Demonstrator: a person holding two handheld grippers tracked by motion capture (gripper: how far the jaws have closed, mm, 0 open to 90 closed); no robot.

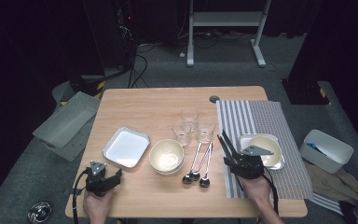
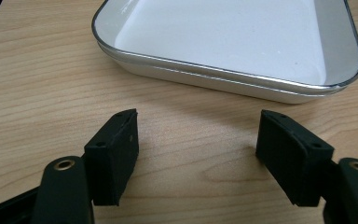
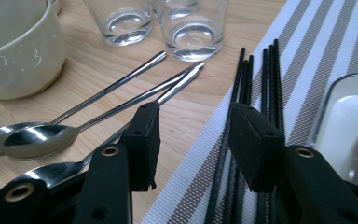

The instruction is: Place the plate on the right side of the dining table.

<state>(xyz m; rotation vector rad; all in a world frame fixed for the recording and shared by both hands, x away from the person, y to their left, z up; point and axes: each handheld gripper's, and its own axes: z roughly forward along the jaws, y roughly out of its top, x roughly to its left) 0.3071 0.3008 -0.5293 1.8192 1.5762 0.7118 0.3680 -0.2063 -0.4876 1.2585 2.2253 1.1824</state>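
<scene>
My left gripper (image 1: 117,174) (image 2: 198,140) rests low over the wood near the table's front left corner, jaws open and bare, facing a white square tray (image 1: 126,148) (image 2: 228,42) just ahead. My right gripper (image 1: 233,161) (image 3: 193,135) hovers at the left edge of a striped placemat (image 1: 261,121) (image 3: 307,56), jaws open with nothing between them. Several black chopsticks (image 1: 227,145) (image 3: 256,74) lie along that mat edge, running under the right-hand jaw. Three spoons (image 1: 196,163) (image 3: 116,93) lie on the wood just left of the left-hand jaw.
A cream bowl (image 1: 167,157) (image 3: 14,42) stands between the tray and the spoons. Three clear glasses (image 1: 189,115) (image 3: 193,28) stand behind the spoons. On the mat a second tray (image 1: 279,163) (image 3: 349,121) holds a cream dish. Grey and white bins sit on the floor either side.
</scene>
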